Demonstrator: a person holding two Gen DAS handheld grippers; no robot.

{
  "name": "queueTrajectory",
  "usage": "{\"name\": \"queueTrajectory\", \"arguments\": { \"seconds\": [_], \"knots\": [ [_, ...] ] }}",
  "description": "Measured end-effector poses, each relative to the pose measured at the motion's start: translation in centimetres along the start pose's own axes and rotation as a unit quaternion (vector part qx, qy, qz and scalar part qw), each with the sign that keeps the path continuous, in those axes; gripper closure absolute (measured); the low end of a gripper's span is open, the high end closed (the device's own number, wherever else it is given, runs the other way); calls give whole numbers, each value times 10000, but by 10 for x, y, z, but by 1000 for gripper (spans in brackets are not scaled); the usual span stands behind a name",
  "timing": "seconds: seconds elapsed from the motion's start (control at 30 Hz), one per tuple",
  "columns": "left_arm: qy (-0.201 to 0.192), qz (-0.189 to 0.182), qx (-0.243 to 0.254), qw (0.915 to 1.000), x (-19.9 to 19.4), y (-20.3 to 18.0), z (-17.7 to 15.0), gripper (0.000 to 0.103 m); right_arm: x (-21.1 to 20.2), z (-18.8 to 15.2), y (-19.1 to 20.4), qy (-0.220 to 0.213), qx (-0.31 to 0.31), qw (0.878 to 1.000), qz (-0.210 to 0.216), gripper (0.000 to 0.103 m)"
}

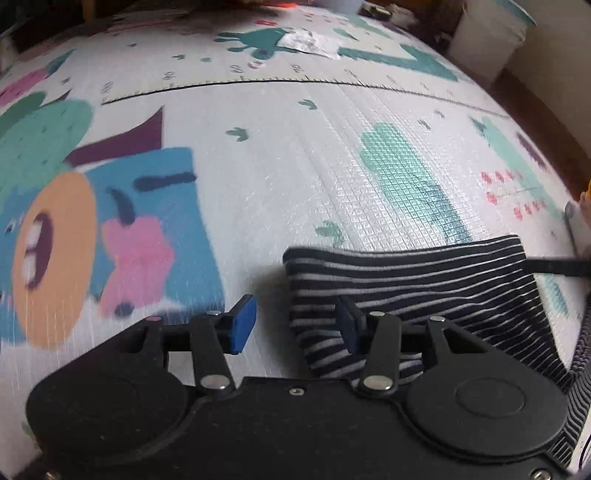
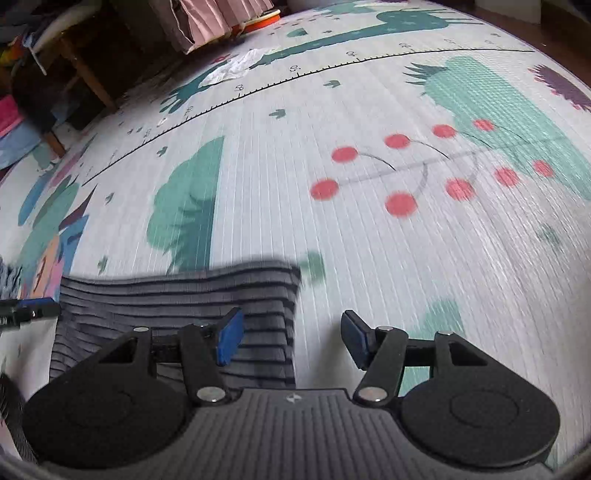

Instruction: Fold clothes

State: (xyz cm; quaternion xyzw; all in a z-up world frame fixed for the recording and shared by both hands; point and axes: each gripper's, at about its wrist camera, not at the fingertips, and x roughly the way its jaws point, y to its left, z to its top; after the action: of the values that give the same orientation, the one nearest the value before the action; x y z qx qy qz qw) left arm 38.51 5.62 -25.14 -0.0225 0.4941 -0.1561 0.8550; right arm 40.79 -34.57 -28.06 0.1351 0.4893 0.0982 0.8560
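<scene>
A dark garment with thin white stripes (image 1: 413, 280) lies flat on the printed play mat (image 1: 288, 155). My left gripper (image 1: 297, 325) stands open above the garment's left edge: its right blue pad is over the cloth, its left pad over bare mat, nothing pinched. In the right wrist view the same striped garment (image 2: 177, 306) sits low on the left. My right gripper (image 2: 291, 341) is open over the garment's right edge, left pad above the cloth, right pad above the mat. The other gripper's tip (image 2: 29, 312) shows at the far left edge.
The mat (image 2: 332, 221) carries a ruler line, green animals and red dots. A crumpled white piece (image 2: 236, 66) lies far back. Wooden furniture legs (image 2: 92, 81) and pink fabric (image 2: 221, 18) stand beyond the mat's back left. A white container (image 1: 491, 33) stands off the mat's far right.
</scene>
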Motion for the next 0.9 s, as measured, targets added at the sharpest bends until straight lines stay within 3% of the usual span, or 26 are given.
{"name": "queueTrajectory", "arguments": {
  "seconds": [0.03, 0.07, 0.1, 0.17, 0.2, 0.3, 0.4, 0.43, 0.47, 0.5, 0.53, 0.6, 0.7, 0.9],
  "knots": [
    [29, -32, 16, 10000, 4, 0, 4, 62, 3, 4, 4, -17, -94, 10000, 8, 47],
    [52, -88, 8, 9999, 8, 1, 6, 76, 5, 7, 8, -10, -208, 9997, 96, 73],
    [93, -68, 65, 9999, 14, -1, 6, 88, 10, 10, 12, 73, -321, 9992, 231, 89],
    [-19, -97, 103, 9999, 14, -5, 1, 98, 11, 11, 28, 24, -809, 9965, 198, 94],
    [-136, -129, 63, 9998, 11, -5, -1, 98, 9, 12, 37, -91, -1049, 9943, 163, 94],
    [-445, -115, -401, 9981, 2, 9, -6, 98, -3, 34, 47, -687, -1017, 9919, 315, 94],
    [-563, 33, -865, 9947, 4, 23, -6, 96, 9, 47, 53, -654, -1149, 9907, -309, 89],
    [-557, 104, -922, 9941, 6, 24, -5, 90, 12, 50, 53, -666, -1076, 9904, -549, 85],
    [-535, 223, -837, 9948, 6, 22, -4, 72, 12, 51, 52, -740, -1028, 9889, -778, 81],
    [-556, 279, -740, 9953, 1, 20, -4, 69, 12, 52, 50, -742, -947, 9881, -963, 76],
    [-606, 245, -677, 9956, -7, 19, -6, 68, 11, 53, 48, -742, -874, 9870, -1126, 61],
    [-707, 184, -505, 9961, -23, 15, -11, 67, -1, 44, 45, -836, -999, 9865, -990, 58],
    [-803, 100, 219, 9965, -55, -1, -38, 67, -31, 13, 51, -911, -1498, 9832, -512, 58],
    [-525, -641, 1444, 9860, -100, -62, -139, 68, -94, -134, 94, -234, -3048, 9503, 599, 61]
  ]
}}
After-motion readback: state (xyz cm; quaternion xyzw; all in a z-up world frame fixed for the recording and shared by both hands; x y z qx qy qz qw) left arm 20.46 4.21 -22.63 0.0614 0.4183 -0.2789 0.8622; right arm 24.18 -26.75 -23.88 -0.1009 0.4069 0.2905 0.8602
